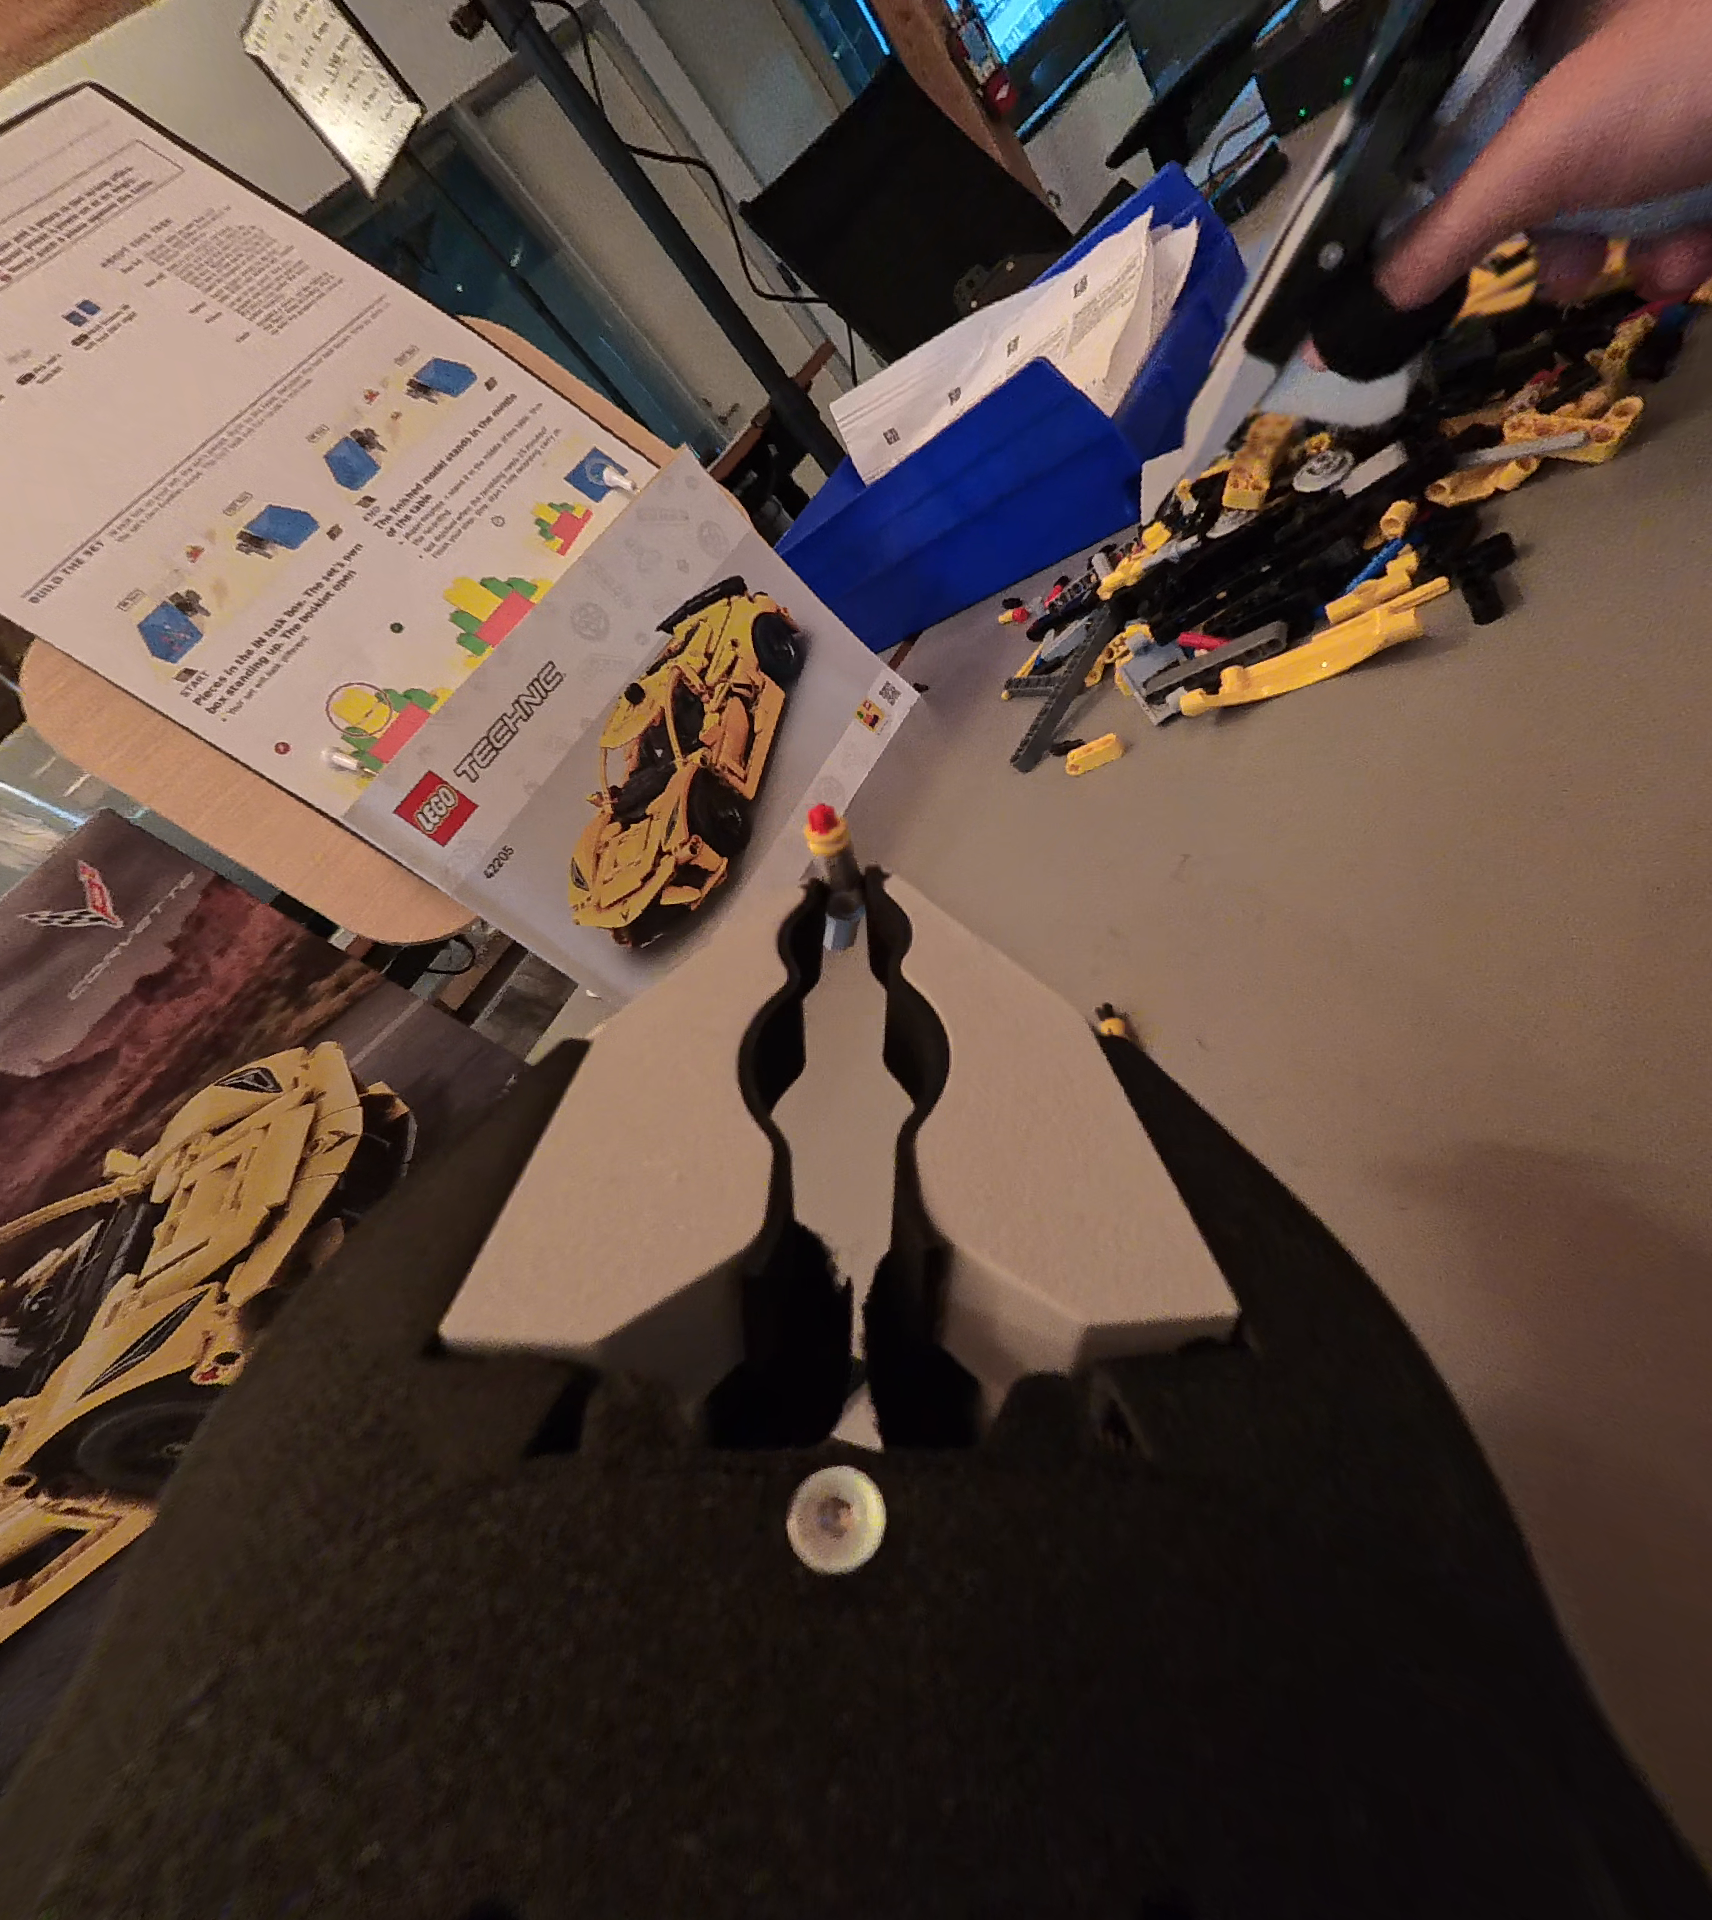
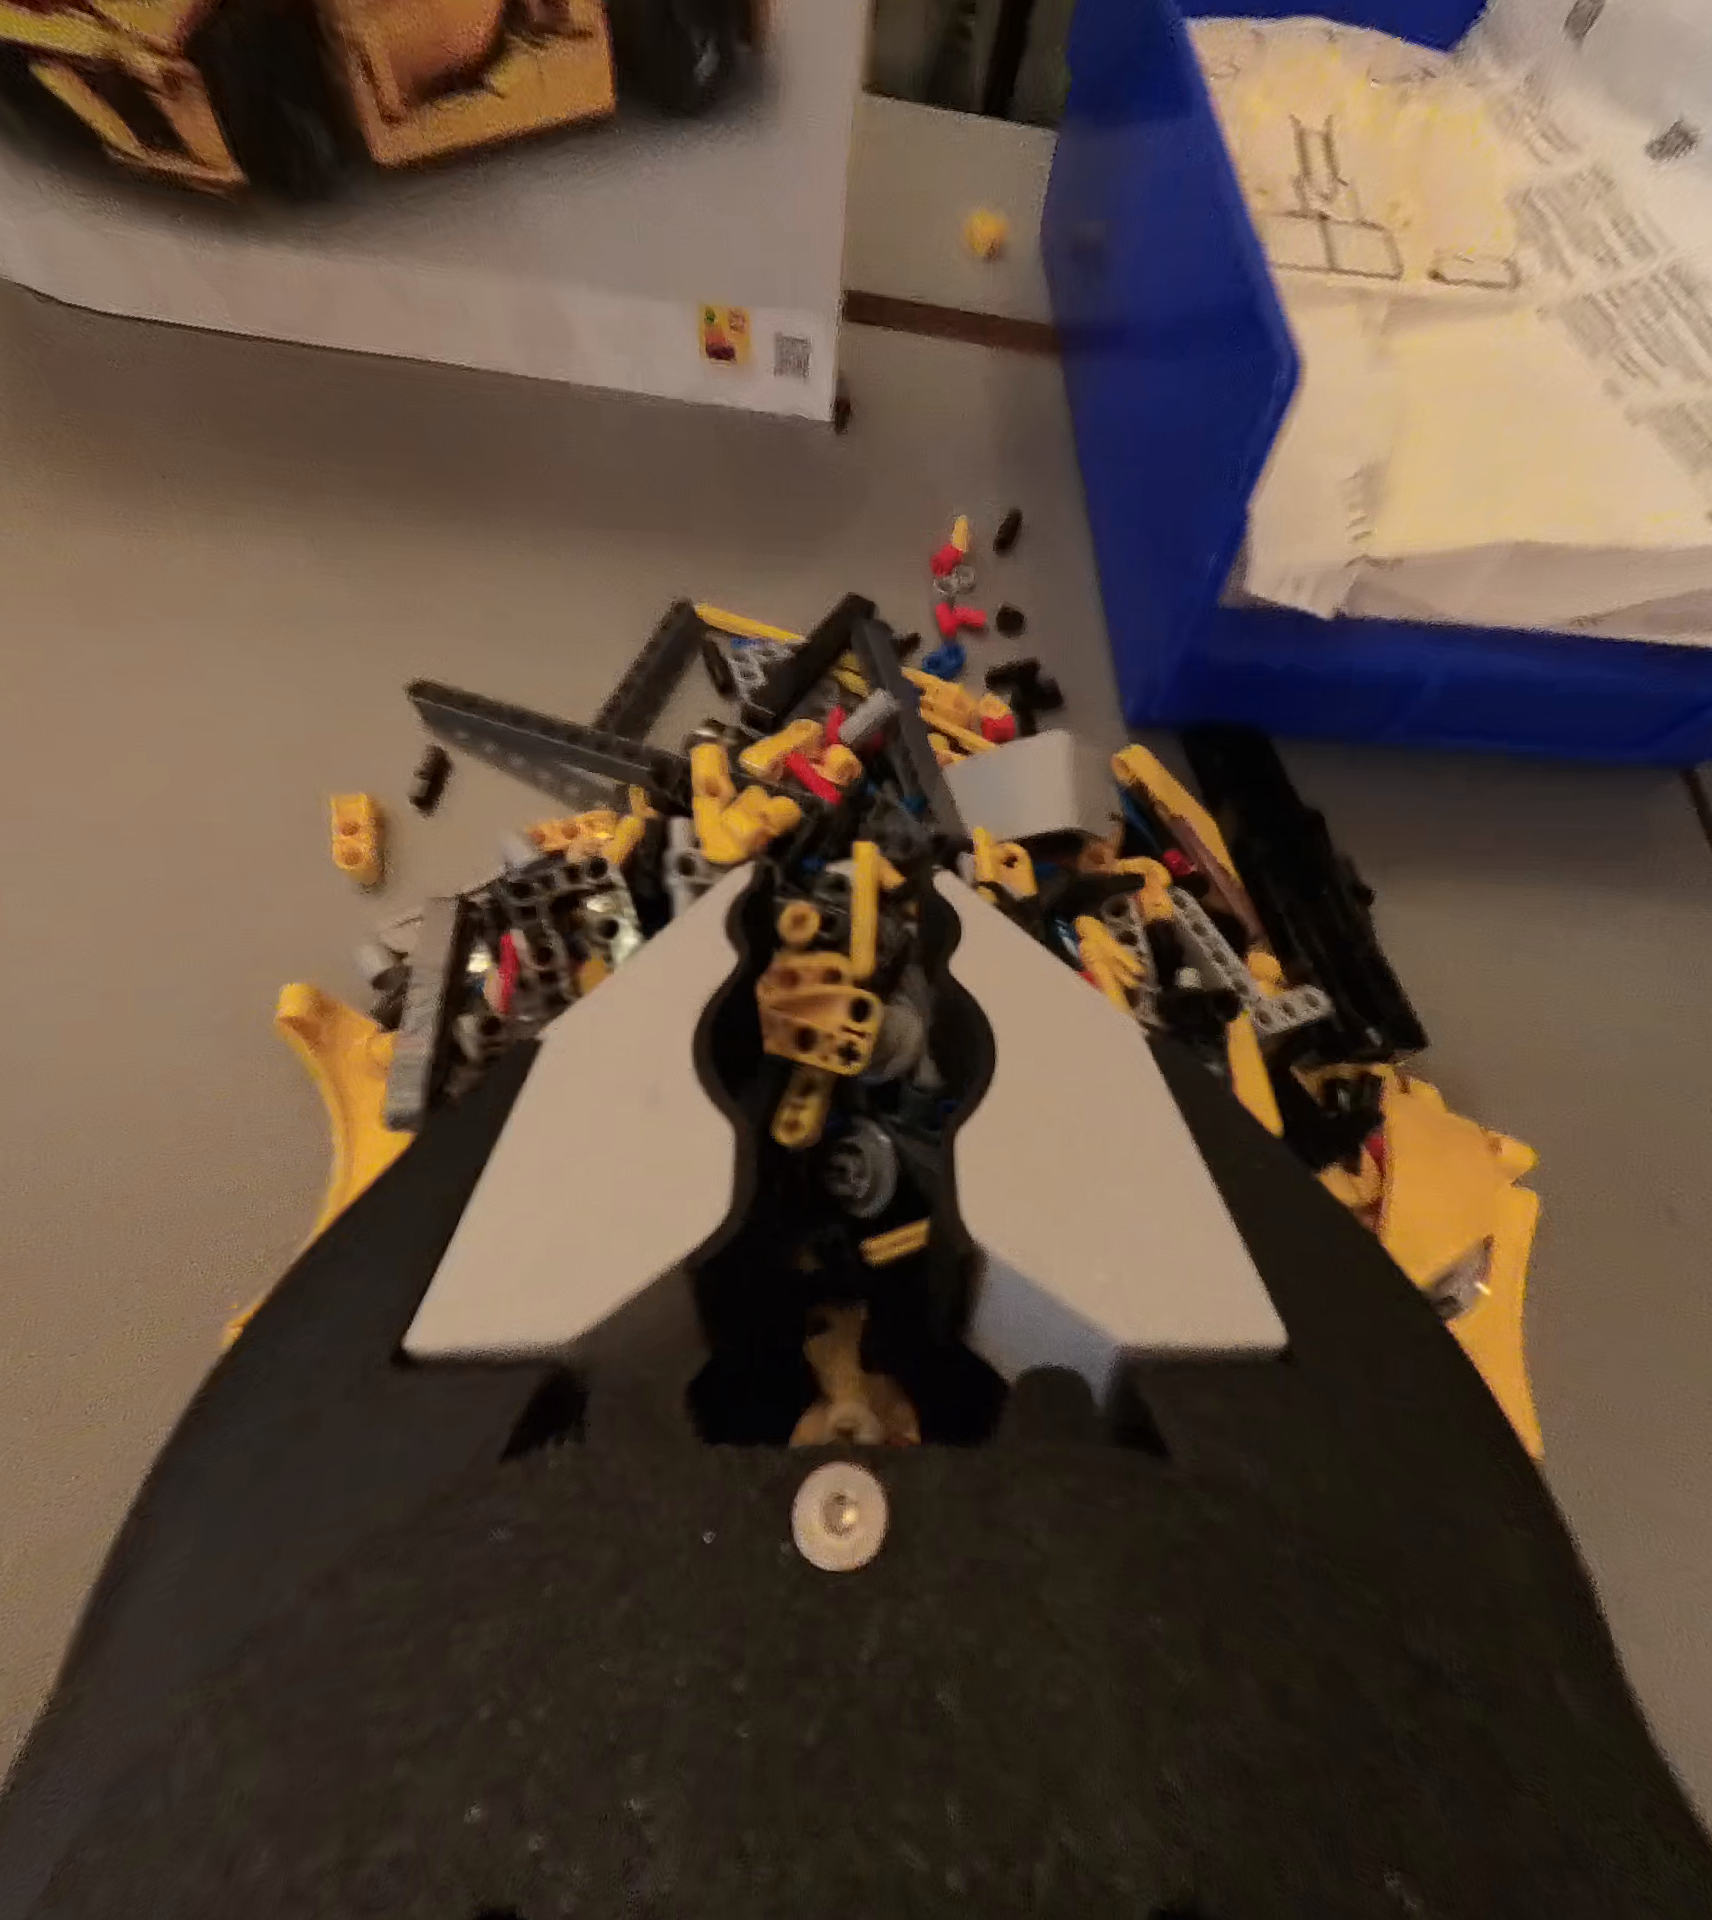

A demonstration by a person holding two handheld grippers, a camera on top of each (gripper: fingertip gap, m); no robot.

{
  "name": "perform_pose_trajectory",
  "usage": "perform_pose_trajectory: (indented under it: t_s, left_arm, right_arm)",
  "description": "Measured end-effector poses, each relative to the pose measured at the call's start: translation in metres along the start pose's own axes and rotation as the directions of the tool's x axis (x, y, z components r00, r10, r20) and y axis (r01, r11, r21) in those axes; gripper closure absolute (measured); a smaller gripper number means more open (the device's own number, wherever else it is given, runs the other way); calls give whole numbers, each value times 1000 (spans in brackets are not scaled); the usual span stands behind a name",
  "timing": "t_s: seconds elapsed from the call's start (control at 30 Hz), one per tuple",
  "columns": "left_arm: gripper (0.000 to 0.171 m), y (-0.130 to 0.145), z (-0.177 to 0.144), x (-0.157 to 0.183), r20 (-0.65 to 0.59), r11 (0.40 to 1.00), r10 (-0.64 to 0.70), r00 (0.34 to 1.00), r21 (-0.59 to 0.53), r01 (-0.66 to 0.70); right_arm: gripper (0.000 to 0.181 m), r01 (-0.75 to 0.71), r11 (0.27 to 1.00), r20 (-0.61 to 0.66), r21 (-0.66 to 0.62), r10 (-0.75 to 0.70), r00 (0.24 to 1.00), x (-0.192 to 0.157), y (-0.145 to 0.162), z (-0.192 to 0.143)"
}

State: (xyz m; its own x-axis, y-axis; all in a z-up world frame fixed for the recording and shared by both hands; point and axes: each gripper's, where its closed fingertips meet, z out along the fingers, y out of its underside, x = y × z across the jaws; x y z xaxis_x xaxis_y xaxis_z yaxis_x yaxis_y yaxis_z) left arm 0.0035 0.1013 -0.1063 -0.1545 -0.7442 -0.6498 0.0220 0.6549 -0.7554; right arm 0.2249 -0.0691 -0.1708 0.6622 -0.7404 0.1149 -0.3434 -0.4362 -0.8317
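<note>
My left gripper (image 1: 839,891) is shut on a small pin piece (image 1: 829,847), grey and yellow with a red tip, which sticks out past the fingertips above the grey table (image 1: 1403,987). My right gripper (image 2: 844,883) is open and hangs low over a pile of yellow, black and grey toy building pieces (image 2: 810,790). Pieces show through the gap between its jaws, and none is gripped. The left wrist view shows the pile (image 1: 1288,592) at the far right, with the right gripper (image 1: 1351,343) over it, held by a person's hand (image 1: 1610,156).
A blue bin (image 1: 977,509) holding folded paper sheets stands beside the pile, and it also shows in the right wrist view (image 2: 1174,499). A build booklet with a yellow car (image 1: 665,748) lies ahead of the left gripper. A printed sheet (image 1: 156,364) and a car box (image 1: 104,1195) are left. The grippers' ends are close to 30 centimeters from one another.
</note>
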Motion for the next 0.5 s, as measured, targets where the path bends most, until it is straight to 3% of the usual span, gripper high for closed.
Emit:
perform_pose_trajectory:
  t_s: [0.07, 0.1, 0.17, 0.23, 0.3, 0.4, 0.5]
  left_arm:
    - [164, 0, 1, 2, 1, 1000, 20, 1000, -7, -20]
    - [164, 2, 2, 2, 3, 999, 33, 999, -17, -33]
    - [164, 7, 4, 0, 23, 996, 80, 997, -50, -79]
    - [164, 14, 6, -1, 45, 982, 168, 985, -98, -163]
    - [165, 23, 9, -1, 54, 957, 256, 965, -154, -246]
    - [165, 32, 12, 4, 37, 915, 362, 931, -206, -348]
    - [165, 32, 13, 7, 33, 900, 397, 917, -211, -382]
  right_arm:
    - [153, 11, 995, 88, 98, -20, 996, -24, -21, -7]
    - [150, 17, 981, 197, 194, -56, 979, -50, -38, -16]
    - [149, -10, 933, 480, 358, -175, 859, -123, -65, -47]
    - [144, -36, 910, 677, 412, -280, 681, -189, -71, -79]
    - [147, 20, 904, 717, 427, -353, 601, -231, -65, -92]
    - [152, 140, 895, 690, 424, -419, 590, -263, -52, -87]
    - [159, 206, 891, 663, 405, -442, 604, -272, -42, -79]
